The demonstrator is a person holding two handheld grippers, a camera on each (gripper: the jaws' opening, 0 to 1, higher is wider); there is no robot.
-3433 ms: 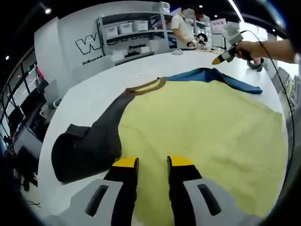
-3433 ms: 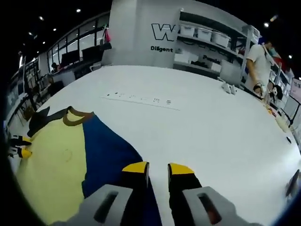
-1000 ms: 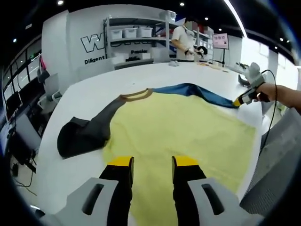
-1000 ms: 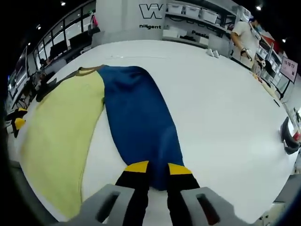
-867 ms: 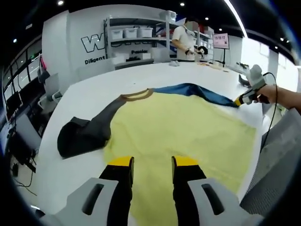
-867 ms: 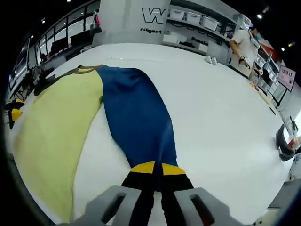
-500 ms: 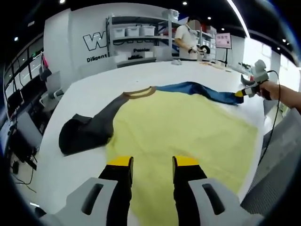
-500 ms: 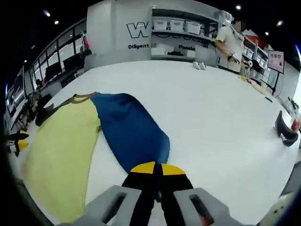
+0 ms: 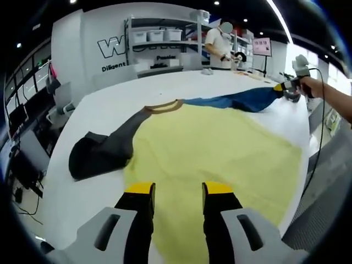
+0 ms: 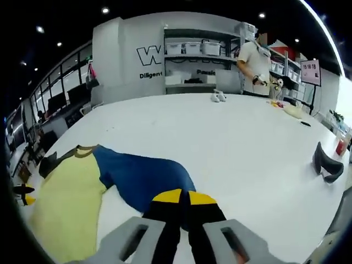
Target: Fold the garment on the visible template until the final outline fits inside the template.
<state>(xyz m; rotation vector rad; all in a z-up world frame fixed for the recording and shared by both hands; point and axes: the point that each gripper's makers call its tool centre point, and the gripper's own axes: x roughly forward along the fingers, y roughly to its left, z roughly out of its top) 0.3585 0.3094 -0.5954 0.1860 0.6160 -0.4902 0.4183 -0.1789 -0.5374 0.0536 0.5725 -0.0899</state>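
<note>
A garment lies spread on the white table (image 9: pixel 104 113): a pale yellow body (image 9: pixel 209 148), a brown collar (image 9: pixel 163 106), a dark grey sleeve (image 9: pixel 102 154) bunched at the left and a blue sleeve (image 9: pixel 242 100) stretching to the right. My left gripper (image 9: pixel 175 190) hovers open over the yellow hem. My right gripper (image 10: pixel 180 195) is shut on the end of the blue sleeve (image 10: pixel 140 176), lifted off the table; in the left gripper view it shows at the far right (image 9: pixel 283 88) in a person's hand. No template outline is visible.
Shelving with white bins (image 9: pixel 159 38) stands against the back wall. A person (image 10: pixel 254 58) works at the table's far end. Small items (image 10: pixel 219 97) and a dark curved object (image 10: pixel 324 162) lie on the white table (image 10: pixel 247 143) to the right.
My right gripper shut on the blue sleeve's end, then raised it and carried it toward the collar, so the sleeve has bunched shorter. My left gripper has stayed open over the hem.
</note>
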